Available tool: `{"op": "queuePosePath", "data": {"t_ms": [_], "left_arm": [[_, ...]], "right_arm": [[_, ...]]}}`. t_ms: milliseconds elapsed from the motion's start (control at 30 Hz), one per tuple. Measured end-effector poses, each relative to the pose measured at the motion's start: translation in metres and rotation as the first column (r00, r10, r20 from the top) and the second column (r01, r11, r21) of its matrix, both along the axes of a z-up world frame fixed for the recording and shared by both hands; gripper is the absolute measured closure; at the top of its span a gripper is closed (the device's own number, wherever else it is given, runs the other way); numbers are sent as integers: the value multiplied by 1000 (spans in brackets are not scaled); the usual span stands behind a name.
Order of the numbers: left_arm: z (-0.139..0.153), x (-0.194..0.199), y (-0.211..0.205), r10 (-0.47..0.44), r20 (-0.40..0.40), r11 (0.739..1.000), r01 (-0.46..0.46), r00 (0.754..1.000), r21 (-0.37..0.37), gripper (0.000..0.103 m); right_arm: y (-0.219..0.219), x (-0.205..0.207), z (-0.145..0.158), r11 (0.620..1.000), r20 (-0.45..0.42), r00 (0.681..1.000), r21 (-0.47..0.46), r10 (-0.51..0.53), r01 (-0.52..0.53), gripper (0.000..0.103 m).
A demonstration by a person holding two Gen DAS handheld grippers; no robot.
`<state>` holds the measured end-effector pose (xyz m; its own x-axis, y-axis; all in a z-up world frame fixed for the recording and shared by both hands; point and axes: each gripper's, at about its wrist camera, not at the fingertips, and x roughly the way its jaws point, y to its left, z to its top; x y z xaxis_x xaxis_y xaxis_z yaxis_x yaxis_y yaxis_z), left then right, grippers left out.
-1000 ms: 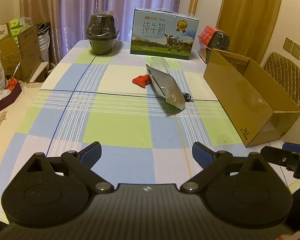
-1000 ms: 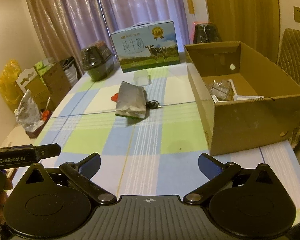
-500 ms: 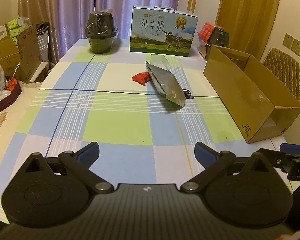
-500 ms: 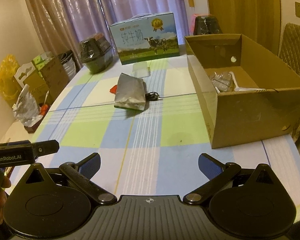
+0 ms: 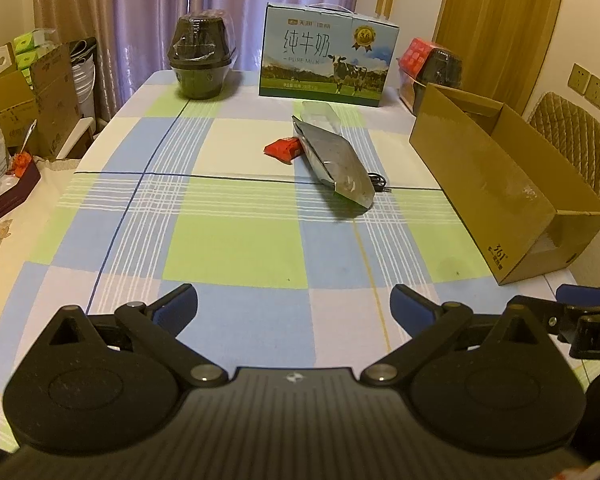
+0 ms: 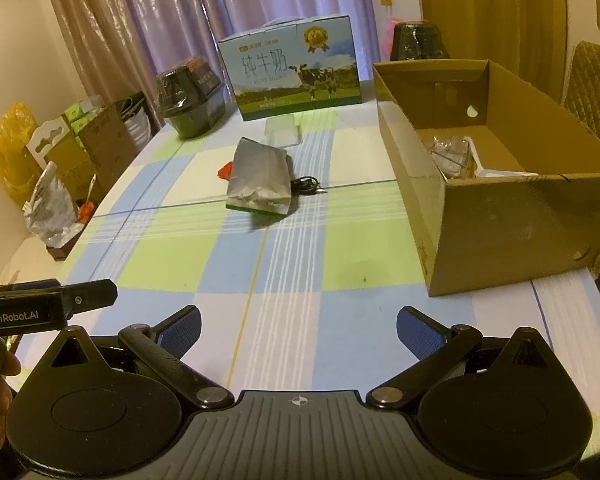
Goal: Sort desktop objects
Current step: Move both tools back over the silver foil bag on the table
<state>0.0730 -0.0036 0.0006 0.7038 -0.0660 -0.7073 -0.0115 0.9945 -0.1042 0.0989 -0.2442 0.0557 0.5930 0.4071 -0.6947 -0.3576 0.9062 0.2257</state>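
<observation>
A silver foil bag (image 5: 334, 160) (image 6: 260, 178) lies mid-table on the checked cloth. Left of it sits a small red packet (image 5: 284, 149) (image 6: 225, 169), at its right a black cable (image 5: 378, 182) (image 6: 306, 184), and behind it a clear plastic piece (image 6: 283, 131). An open cardboard box (image 5: 496, 184) (image 6: 496, 216) stands at the right; it holds crumpled clear plastic (image 6: 448, 152) and a white item (image 6: 500, 171). My left gripper (image 5: 294, 306) and right gripper (image 6: 298, 330) are both open and empty, low over the near table edge, well short of the bag.
A milk carton box (image 5: 328, 60) (image 6: 296, 66) and a dark wrapped pot (image 5: 200, 62) (image 6: 190, 96) stand at the far edge; another dark pot (image 6: 418, 42) sits behind the cardboard box. Boxes and bags (image 6: 60, 160) crowd the floor left. A padded chair (image 5: 576, 140) stands right.
Both grippers have drawn back and risen slightly, so the table items look a little farther off. Nothing on the table has moved, and both stay open.
</observation>
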Motion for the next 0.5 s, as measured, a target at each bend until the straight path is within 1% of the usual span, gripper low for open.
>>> {"op": "queuePosePath", "data": {"t_ms": [167,367,500], "left_arm": [[1,14,9,-8,8,1000,8,1000,25,2],[4,49,28,-14,25,998,13,1000,55,2],[1,77,39,-24,32,997,22,999,70,2]], "right_arm": [[8,12,-1,1000,11,1000,-2,22,-22,2],[29,40,0,998,28,998,7,59,-59,2],[45,63,-1,996,41,995,15,86,-86,2]]}}
